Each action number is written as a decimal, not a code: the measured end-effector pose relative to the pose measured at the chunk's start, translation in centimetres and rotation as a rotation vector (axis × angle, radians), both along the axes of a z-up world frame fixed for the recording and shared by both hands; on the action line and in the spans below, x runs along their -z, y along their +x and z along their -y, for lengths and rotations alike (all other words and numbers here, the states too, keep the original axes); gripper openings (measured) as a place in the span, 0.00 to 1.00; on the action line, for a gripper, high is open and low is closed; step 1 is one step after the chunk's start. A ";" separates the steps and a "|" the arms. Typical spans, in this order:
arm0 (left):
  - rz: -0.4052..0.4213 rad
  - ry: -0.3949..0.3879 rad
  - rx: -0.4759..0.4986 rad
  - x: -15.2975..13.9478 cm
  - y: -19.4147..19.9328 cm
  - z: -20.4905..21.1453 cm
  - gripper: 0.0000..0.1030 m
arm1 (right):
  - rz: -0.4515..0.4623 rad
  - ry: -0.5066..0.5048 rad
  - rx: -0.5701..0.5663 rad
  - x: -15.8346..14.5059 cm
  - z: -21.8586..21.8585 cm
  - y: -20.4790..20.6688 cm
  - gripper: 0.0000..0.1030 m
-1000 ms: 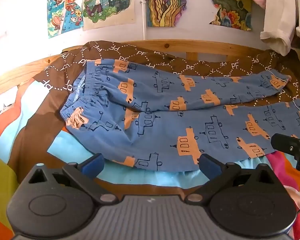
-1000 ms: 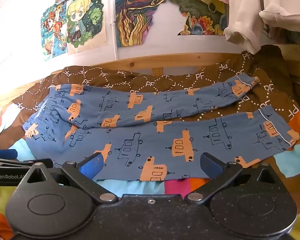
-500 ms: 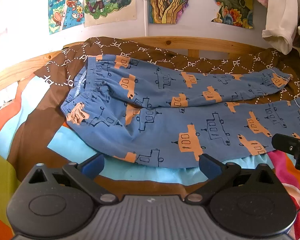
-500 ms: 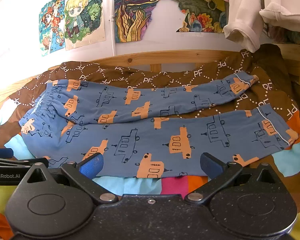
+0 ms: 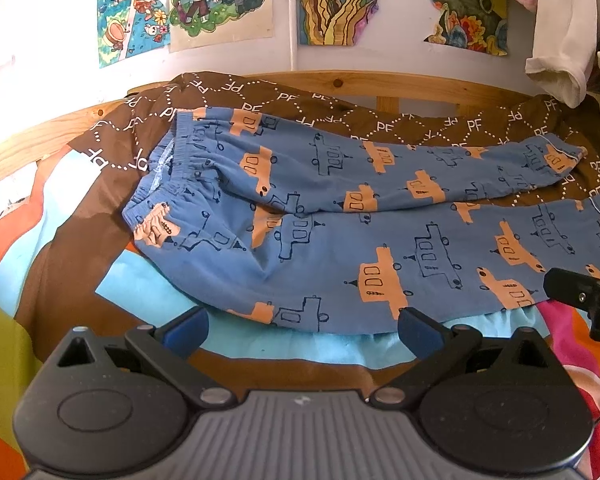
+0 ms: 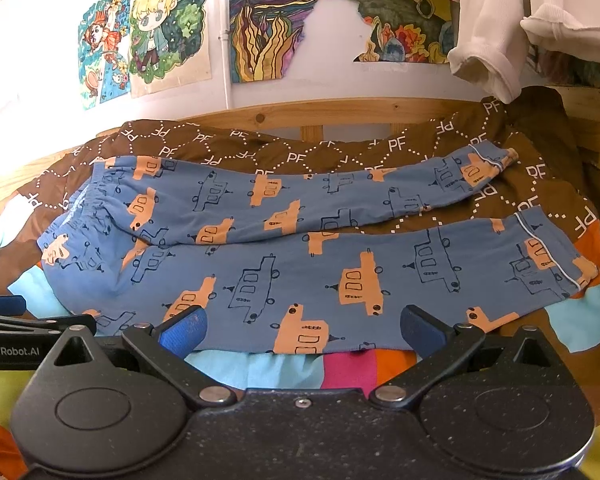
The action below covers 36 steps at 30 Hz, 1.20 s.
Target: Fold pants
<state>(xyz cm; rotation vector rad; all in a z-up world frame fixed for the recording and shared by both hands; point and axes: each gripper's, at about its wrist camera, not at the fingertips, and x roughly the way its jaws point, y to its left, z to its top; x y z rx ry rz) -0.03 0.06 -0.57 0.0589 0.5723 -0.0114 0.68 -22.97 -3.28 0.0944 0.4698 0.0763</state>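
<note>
So the pants point(image 5: 340, 232) are spread flat on the bed point(image 5: 260, 346), just ahead of both sets of jaws, long axis running crossways, waistband off to the left, cuffs to the right. Left gripper point(image 5: 302, 322) sits nearer the waistband, right gripper point(image 6: 300, 326) nearer the cuffs. Both are spread wide and empty. Compared with a second ago, both have crept closer to the near hem.
</note>
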 end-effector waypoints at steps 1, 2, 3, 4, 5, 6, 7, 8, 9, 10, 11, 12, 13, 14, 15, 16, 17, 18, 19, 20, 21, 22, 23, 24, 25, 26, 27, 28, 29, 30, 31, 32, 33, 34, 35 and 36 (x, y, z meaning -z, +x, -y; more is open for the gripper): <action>0.001 0.000 -0.002 0.0 0.0 0.0 1.00 | 0.000 0.001 -0.001 0.0 0.0 0.0 0.99; 0.000 0.000 -0.002 0.0 0.0 -0.1 1.00 | -0.001 0.001 -0.001 0.0 0.0 0.0 0.99; -0.001 -0.002 -0.003 -0.1 0.0 -0.1 1.00 | 0.000 0.000 0.000 0.1 0.0 0.0 0.99; -0.001 -0.004 -0.004 -0.1 0.0 -0.2 1.00 | 0.001 0.000 0.000 0.1 0.0 0.0 0.99; -0.002 -0.004 -0.003 -0.1 0.0 -0.2 1.00 | 0.000 0.000 -0.001 0.1 0.0 0.0 0.99; -0.002 -0.004 -0.003 -0.1 0.0 -0.1 1.00 | 0.000 0.000 -0.001 0.1 0.0 0.0 0.99; -0.001 -0.004 -0.003 -0.1 0.0 -0.1 1.00 | 0.000 0.000 0.000 0.1 -0.1 0.0 0.99; 0.000 -0.003 -0.003 -0.1 0.0 -0.1 1.00 | 0.000 0.000 0.000 0.1 -0.1 0.0 0.99; 0.000 -0.004 -0.003 -0.1 0.0 -0.2 1.00 | 0.000 -0.001 0.000 0.1 0.0 0.0 0.99; -0.001 -0.004 -0.003 -0.1 0.0 -0.2 1.00 | 0.000 0.000 0.001 0.1 -0.1 0.0 0.99; -0.002 -0.005 -0.003 -0.1 0.0 -0.2 1.00 | 0.000 0.001 0.000 0.1 -0.1 0.0 0.99; -0.001 -0.004 -0.004 -0.1 0.0 -0.2 1.00 | -0.001 0.000 0.000 0.1 -0.1 0.0 0.99; -0.002 -0.005 -0.004 -0.1 0.0 -0.2 1.00 | -0.001 0.000 0.001 0.1 -0.1 0.0 0.99; -0.003 -0.005 -0.004 -0.1 0.0 -0.2 1.00 | 0.000 0.000 0.001 0.1 -0.1 0.0 0.99; -0.004 -0.006 -0.003 -0.1 0.0 -0.2 1.00 | 0.000 0.000 0.000 0.1 0.0 0.0 0.99; -0.003 -0.005 -0.004 -0.1 0.0 -0.2 1.00 | -0.001 0.000 0.000 0.1 -0.1 0.0 0.99; -0.003 -0.005 -0.004 -0.1 0.0 -0.2 1.00 | 0.000 0.000 0.000 0.1 -0.1 0.0 0.99; -0.003 -0.005 -0.003 -0.1 0.0 -0.2 1.00 | 0.000 0.000 0.000 0.1 0.0 0.0 0.99; -0.004 -0.005 -0.003 -0.1 0.0 -0.2 1.00 | 0.000 0.000 0.000 0.1 -0.1 0.0 0.99; -0.004 -0.005 -0.003 -0.1 0.0 -0.2 1.00 | -0.001 0.000 0.000 0.1 0.0 0.0 0.99; -0.005 -0.005 -0.003 -0.1 0.0 -0.2 1.00 | -0.001 0.000 0.000 0.1 0.0 0.0 0.99; -0.007 -0.005 -0.002 -0.1 0.0 -0.2 1.00 | -0.001 0.000 0.000 0.1 -0.1 0.0 0.99; -0.009 -0.006 -0.002 0.0 0.0 -0.2 1.00 | -0.001 0.000 0.000 0.1 -0.1 0.0 0.99; -0.012 -0.009 -0.001 0.0 0.0 -0.2 1.00 | -0.001 0.000 0.000 0.1 -0.1 0.0 0.99; -0.016 -0.011 0.000 0.0 0.0 -0.2 1.00 | -0.001 -0.001 0.001 0.1 -0.1 0.0 0.99; -0.018 -0.012 0.001 0.0 0.1 -0.2 1.00 | -0.001 0.000 0.000 0.1 -0.1 0.0 0.99; -0.019 -0.012 0.001 0.0 0.1 -0.2 1.00 | -0.001 0.000 0.000 0.1 0.0 0.0 0.99; -0.019 -0.011 0.002 0.0 0.0 -0.2 1.00 | -0.001 0.000 0.000 0.1 0.0 0.0 0.99; -0.020 -0.011 0.003 0.0 0.1 -0.2 1.00 | -0.001 0.000 0.000 0.1 0.0 0.0 0.99; -0.019 -0.011 0.003 0.0 0.0 -0.2 1.00 | -0.001 -0.001 0.000 0.1 0.0 0.0 0.99; -0.019 -0.011 0.003 0.0 0.1 -0.2 1.00 | -0.001 -0.001 0.000 0.1 -0.1 0.0 0.99; -0.019 -0.011 0.003 0.0 0.1 -0.2 1.00 | -0.001 -0.001 0.000 0.1 -0.1 0.0 0.99; -0.019 -0.010 0.003 0.0 0.1 -0.2 1.00 | -0.002 -0.001 0.000 0.1 -0.1 0.0 0.99; -0.020 -0.011 0.003 0.0 0.1 -0.2 1.00 | -0.002 0.000 0.000 0.1 -0.1 0.0 0.99; -0.021 -0.011 0.003 0.0 0.2 -0.2 1.00 | -0.002 -0.001 0.000 0.1 -0.1 0.0 0.99; -0.023 -0.014 0.004 0.0 0.1 -0.2 1.00 | -0.002 -0.001 0.000 0.1 -0.1 0.0 0.99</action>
